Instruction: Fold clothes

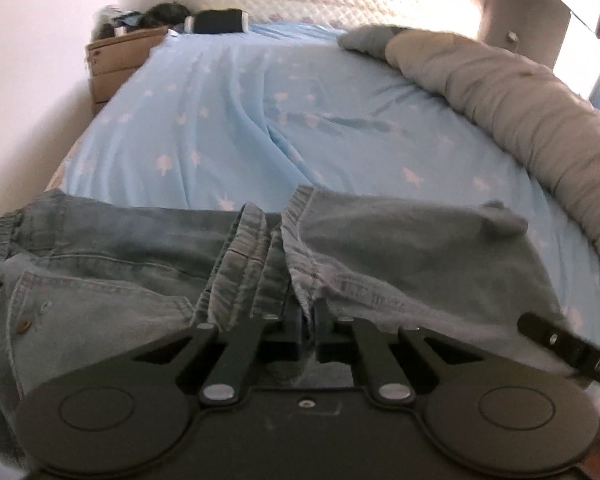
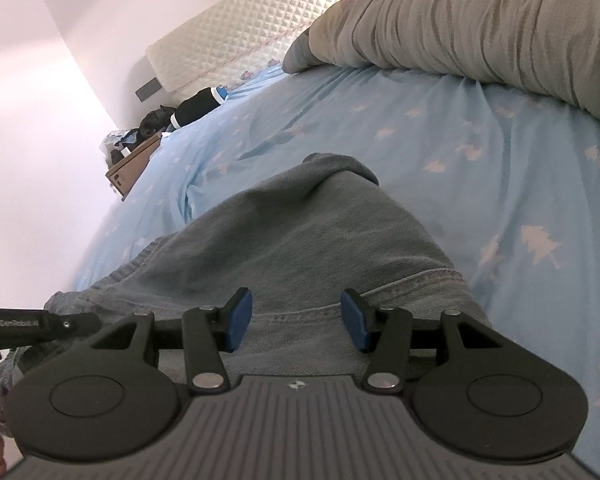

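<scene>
Left wrist view: the bed [image 1: 228,92] carries my jeans [image 1: 100,272] at its near edge, below the grey duvet [image 1: 500,92]. They look partly folded; I judge more folds remain. My left hand-held gripper [image 1: 308,320] pinches the bunched denim, nearly closed. My right hand-held gripper [image 2: 296,320] gapes wide, holding nothing. Its neighbour's label reads "GenRobot", roughly.

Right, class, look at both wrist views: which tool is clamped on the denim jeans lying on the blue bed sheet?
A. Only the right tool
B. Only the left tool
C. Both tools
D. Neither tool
B: the left tool is shut with a fold of the denim jeans pinched between its fingers, while the right tool stands open above the denim, its blue pads apart.
</scene>
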Available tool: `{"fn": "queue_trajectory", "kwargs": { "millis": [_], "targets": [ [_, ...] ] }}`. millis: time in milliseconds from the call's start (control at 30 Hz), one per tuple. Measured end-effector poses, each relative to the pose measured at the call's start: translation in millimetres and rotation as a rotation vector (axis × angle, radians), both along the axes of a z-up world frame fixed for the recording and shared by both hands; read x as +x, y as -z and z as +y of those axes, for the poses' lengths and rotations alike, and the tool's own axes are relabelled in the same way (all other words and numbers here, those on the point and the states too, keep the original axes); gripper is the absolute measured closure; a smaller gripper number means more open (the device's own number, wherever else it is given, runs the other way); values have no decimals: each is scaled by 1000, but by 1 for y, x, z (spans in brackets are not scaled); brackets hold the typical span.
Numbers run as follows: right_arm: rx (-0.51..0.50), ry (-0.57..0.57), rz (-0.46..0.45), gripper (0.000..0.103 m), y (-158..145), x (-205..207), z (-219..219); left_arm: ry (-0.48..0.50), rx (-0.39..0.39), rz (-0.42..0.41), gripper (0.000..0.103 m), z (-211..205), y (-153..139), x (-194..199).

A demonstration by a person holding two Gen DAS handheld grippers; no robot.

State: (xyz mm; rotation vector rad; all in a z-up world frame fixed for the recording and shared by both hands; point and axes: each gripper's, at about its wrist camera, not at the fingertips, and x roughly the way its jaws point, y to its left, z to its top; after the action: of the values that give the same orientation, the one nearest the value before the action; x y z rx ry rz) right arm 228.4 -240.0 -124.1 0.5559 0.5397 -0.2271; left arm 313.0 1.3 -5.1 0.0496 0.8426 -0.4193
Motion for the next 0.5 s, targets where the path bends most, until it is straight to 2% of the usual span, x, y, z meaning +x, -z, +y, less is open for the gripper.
{"fn": "queue_trajectory", "kwargs": {
  "millis": [167, 233, 333, 400, 500],
  "targets": [
    [-14, -6, -58, 50, -8, -8, -1, -121, -130, 67, 100, 21, -34, -8],
    [-25, -4, -80, 49, -11, -11, -1, -156, -162, 116, 100, 32, -31, -5],
    [-29, -11, -71, 47, -10, -8, 0, -170, -120, 137, 100, 36, -4, -5],
    [-28, -17, -34, 47, -5, -3, 0, -162, -92, 128, 100, 35, 19, -7],
    [-21, -25, 3, 46, 0, 2, -1, -152, -70, 64, 98, 31, 30, -17]
  ]
}}
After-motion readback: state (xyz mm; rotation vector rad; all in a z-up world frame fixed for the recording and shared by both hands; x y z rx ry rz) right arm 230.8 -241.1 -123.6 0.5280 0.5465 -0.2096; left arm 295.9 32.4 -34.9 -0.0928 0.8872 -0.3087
